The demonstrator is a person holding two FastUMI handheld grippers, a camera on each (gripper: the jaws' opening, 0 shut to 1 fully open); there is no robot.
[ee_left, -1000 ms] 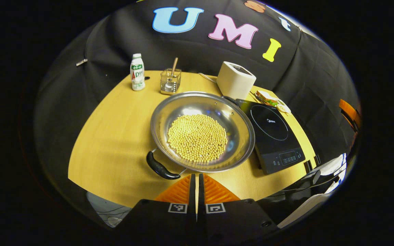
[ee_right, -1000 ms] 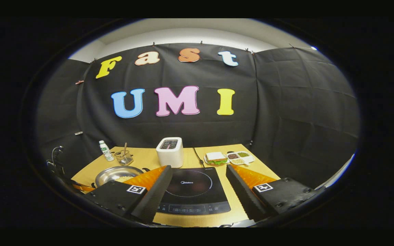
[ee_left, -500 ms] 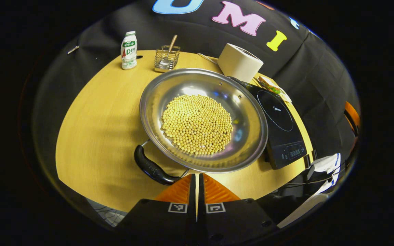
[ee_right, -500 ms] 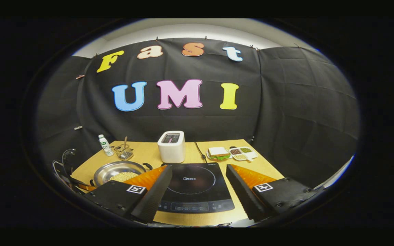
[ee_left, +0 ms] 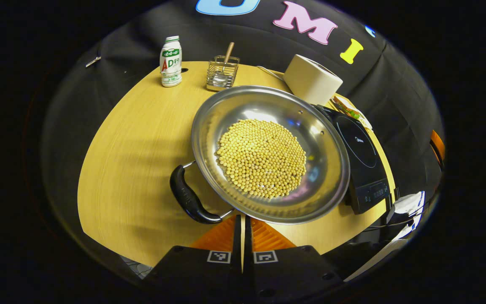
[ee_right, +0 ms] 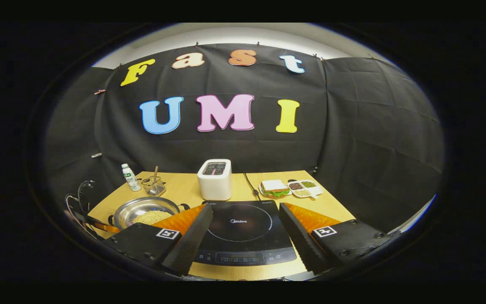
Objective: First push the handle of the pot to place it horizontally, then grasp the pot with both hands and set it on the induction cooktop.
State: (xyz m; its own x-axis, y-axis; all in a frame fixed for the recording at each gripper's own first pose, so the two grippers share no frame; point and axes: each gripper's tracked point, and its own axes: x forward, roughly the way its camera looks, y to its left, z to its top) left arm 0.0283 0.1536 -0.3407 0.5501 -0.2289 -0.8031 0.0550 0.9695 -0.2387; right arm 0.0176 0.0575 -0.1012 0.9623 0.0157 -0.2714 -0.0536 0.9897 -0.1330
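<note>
Closing on the table, I now see the pot larger than a second ago, beside the induction cooktop; its handle lies just ahead of my left gripper, fingers pressed together and empty, while my right gripper gapes wide, unladen.

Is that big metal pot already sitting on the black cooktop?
No. In the left gripper view the pot of beans rests on the wooden table, beside the induction cooktop.
</note>
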